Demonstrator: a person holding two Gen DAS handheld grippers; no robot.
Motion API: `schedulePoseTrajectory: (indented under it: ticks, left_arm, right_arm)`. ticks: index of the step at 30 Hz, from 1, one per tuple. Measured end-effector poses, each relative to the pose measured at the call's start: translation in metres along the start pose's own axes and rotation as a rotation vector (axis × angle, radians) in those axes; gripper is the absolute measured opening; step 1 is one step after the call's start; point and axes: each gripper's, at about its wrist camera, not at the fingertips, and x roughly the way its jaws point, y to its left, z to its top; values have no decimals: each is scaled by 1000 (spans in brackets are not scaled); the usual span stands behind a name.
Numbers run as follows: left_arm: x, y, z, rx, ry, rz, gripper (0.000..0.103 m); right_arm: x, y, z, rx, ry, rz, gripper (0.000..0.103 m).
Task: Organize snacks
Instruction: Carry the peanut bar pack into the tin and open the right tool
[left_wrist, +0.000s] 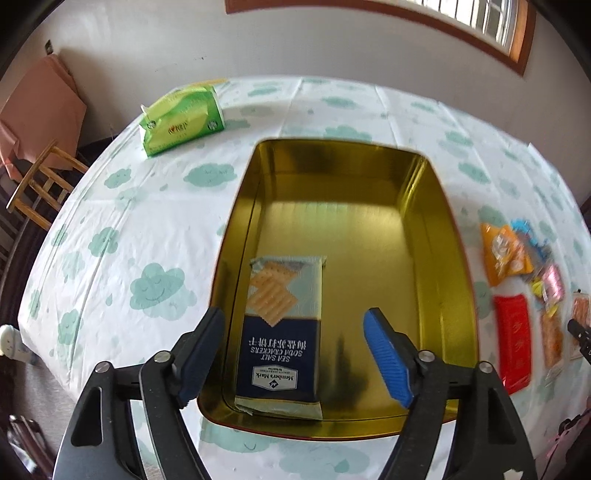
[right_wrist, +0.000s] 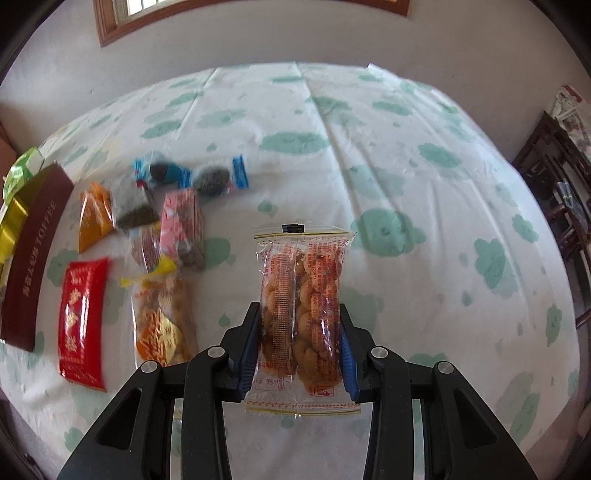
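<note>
The left tool (left_wrist: 295, 354) points steeply down over the near end of the gold tin (left_wrist: 424, 236), its 2 fingers spread wide apart with nothing pressed between them. No earlier view is at hand, so only this spread stance can be told. Below the gap lies the soda cracker pack (left_wrist: 282, 332), flat on the tin's floor against the left wall, its printed end toward the camera; neither pad touches it. The tin sits on the counter (left_wrist: 110, 229), which wears a white cloth printed with green clouds, and a green tissue pack (left_wrist: 181, 116) lies well apart near the far left edge. The right tool (right_wrist: 299, 350) also tilts steeply downward and is clamped on a clear packet of fried dough twists (right_wrist: 301, 295), held upright by its lower half with the pads pressing both sides. To its left on the counter lie the loose snacks: a red packet (right_wrist: 83, 321), an orange packet (right_wrist: 94, 218), a pink packet (right_wrist: 183, 225), a clear twist packet (right_wrist: 162, 325) and 2 blue-ended sweets (right_wrist: 192, 173). The tin's brown outer side (right_wrist: 33, 258), marked TOFFEE, shows at the far left.
</note>
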Motion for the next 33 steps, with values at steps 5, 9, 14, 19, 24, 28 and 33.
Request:
schedulePoseTrajectory:
  ticks: [5,9,14,19,24,28,33]
  left_arm:
    - [-12,16,1,-70,-70,-32,80]
    - [-20,37,0,-144,-99,-38,85]
    - [-24,60,-6,-186,-102,36,88]
    - [-24,88,-16,-239,-83,97,89]
    - [-22,119,-26,-315,-60,129,89]
    - [-22,137,-32,-349,-51,150,89]
    - [-24,149,-37,-374,-47,155,89]
  right_arm:
    - [-31,16,18,-1,-94,70,38]
    - [-50,63,28,-80,-125,161,39]
    - [-62,139,31,-205,-114,308,39]
    - [-61,206,26,-286,-76,414,38]
    - [-52,260,18,-339,-23,453,38]
    - [-39,289,8,-372,34,447,39]
    - [-26,309,-1,-414,71,414,39]
